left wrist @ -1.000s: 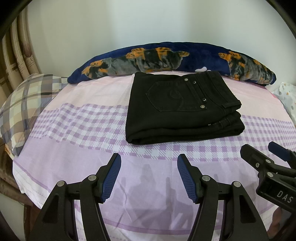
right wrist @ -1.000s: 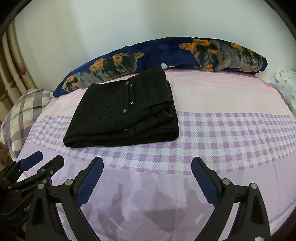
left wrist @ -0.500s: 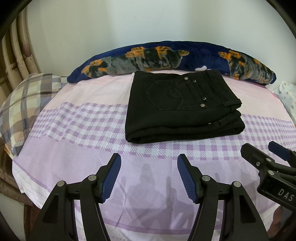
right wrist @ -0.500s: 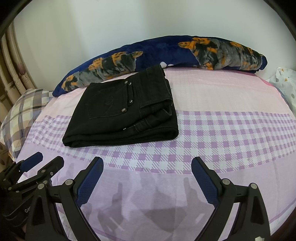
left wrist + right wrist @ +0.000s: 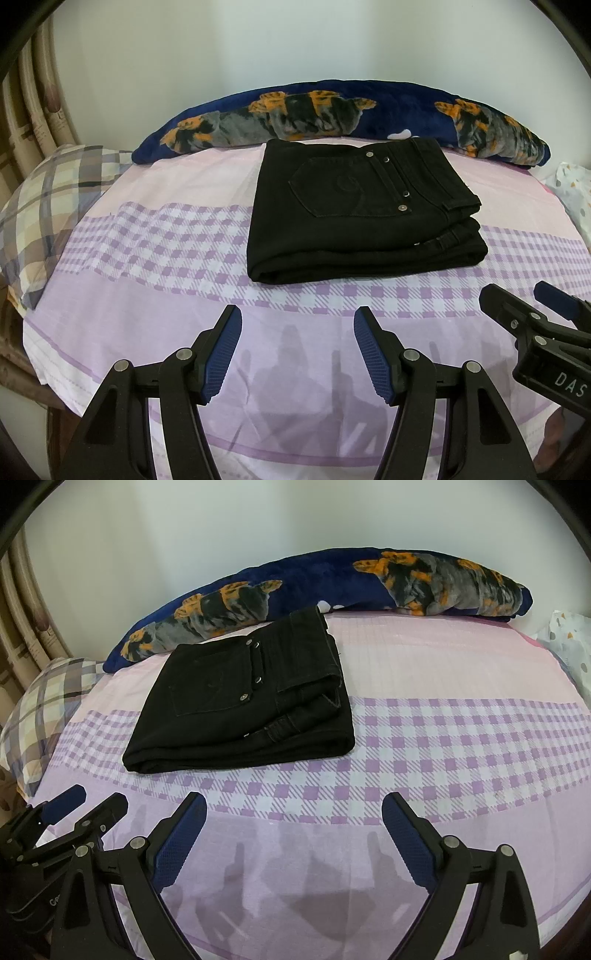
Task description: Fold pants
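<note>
Nothing really moved since a second ago: black pants lie folded in a compact stack mid-bed on the checked sheet, left gripper and right gripper hang wide open, empty, short of them, so folding looks finished.

one folded pants, two tools, one blue blanket, one plaid pillow.

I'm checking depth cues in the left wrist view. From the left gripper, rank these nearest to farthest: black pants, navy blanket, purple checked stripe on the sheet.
From the left gripper:
1. Purple checked stripe, just ahead of the fingertips.
2. Black pants, folded, mid-bed, slightly right.
3. Navy blanket, along the far wall.
</note>
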A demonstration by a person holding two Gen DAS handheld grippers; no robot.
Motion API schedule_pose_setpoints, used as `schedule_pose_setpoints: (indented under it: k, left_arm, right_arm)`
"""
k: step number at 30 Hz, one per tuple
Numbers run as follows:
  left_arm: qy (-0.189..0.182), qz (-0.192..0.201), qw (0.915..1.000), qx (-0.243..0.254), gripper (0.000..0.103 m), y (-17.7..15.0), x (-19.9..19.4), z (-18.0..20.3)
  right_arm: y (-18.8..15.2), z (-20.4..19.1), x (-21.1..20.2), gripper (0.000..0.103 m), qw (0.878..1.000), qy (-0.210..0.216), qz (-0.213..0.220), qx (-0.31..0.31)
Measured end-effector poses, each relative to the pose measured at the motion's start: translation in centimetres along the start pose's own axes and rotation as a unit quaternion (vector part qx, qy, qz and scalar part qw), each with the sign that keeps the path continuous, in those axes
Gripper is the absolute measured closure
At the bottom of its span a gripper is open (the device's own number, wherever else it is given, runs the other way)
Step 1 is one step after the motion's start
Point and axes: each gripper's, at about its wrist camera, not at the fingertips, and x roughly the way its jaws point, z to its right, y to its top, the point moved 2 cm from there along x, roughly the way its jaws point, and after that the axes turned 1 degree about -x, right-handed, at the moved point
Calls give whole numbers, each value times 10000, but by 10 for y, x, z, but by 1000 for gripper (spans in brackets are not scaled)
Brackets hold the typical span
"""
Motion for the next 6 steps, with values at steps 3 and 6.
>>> schedule_pose_setpoints:
  k: [3, 6]
  left_arm:
    - [-24, 8, 10000, 15, 39, 0, 2, 1]
    - [-27, -4, 10000, 12, 39, 0, 2, 1]
  right_arm:
    - [0, 1, 0, 8, 10000, -3, 1, 3]
    - [-1, 3, 0, 8, 10000, 8, -1, 3]
